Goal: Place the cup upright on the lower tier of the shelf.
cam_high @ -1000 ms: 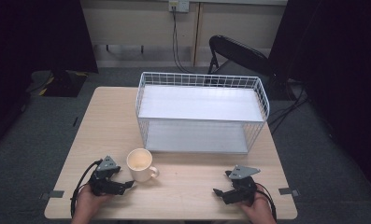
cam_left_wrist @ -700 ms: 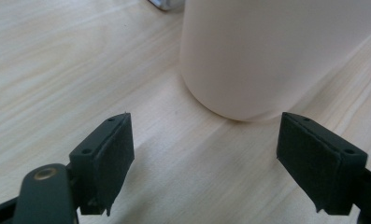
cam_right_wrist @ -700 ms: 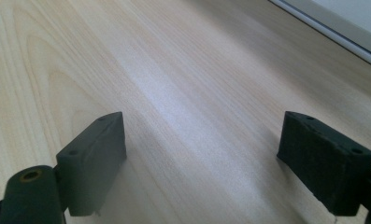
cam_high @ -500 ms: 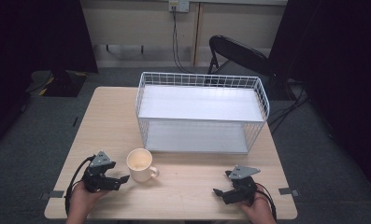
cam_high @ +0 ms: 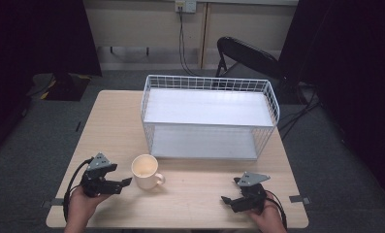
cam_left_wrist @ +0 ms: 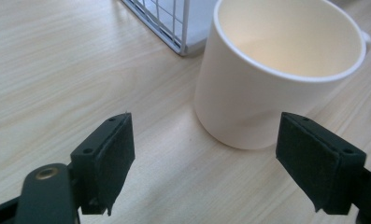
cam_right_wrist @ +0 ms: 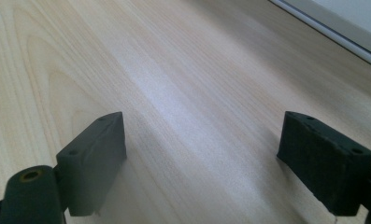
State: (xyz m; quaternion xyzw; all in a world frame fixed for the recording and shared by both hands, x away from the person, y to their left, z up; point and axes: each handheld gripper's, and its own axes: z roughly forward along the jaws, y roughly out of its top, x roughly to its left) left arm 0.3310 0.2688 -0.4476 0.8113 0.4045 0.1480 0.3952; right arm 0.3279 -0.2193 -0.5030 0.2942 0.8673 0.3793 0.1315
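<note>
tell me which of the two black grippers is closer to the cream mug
The left black gripper: its open jaws point at the cream ceramic mug just ahead, while the right black gripper sits far across the table.

The place looked like a lab or recording room rather than a home; a pale wooden tabletop stood alone on grey carpet, with dark curtains hanging at both sides; a wall socket fed cables running down a plain beige wall; a black folding chair stood behind; small tape marks sat at the tabletop's near corners; a white wire basket and a cream mug were set out like props.
</note>
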